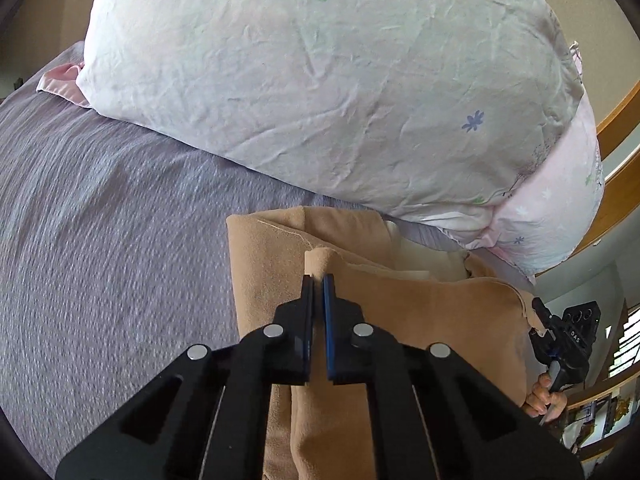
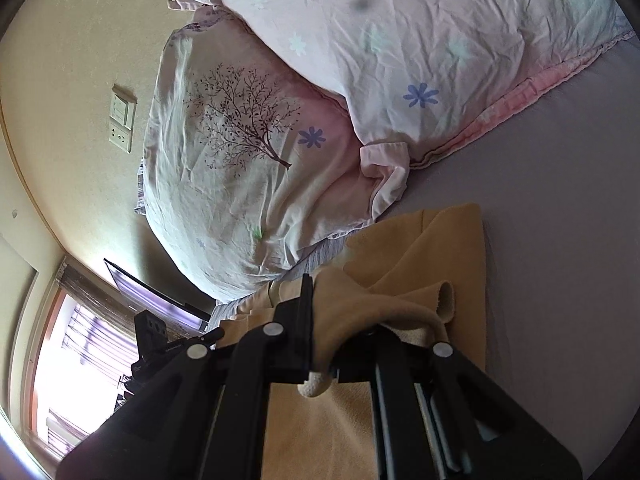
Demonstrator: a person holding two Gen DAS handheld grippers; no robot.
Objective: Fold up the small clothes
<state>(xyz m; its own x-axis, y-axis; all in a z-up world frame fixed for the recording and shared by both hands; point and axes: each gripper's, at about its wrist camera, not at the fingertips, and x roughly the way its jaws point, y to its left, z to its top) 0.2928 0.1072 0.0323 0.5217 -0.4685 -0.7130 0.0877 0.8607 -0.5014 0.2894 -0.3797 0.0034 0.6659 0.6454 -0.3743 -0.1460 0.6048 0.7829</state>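
Observation:
A tan garment (image 1: 420, 320) lies partly folded on the grey-purple bedsheet (image 1: 100, 220), close to the pillows. My left gripper (image 1: 318, 278) is shut on a pinched fold of its edge. My right gripper (image 2: 320, 284) is shut on another part of the tan garment (image 2: 400, 304), which drapes over and hides its right finger. In the left wrist view the right gripper (image 1: 540, 320) shows at the garment's far right corner, held by a hand.
A large white flowered pillow (image 1: 340, 88) lies just beyond the garment. A second pillow with a tree print (image 2: 240, 152) lies beside a pink one (image 2: 420, 40). A wooden bed frame (image 1: 616, 120) curves at the right. The wall has a switch plate (image 2: 122, 116).

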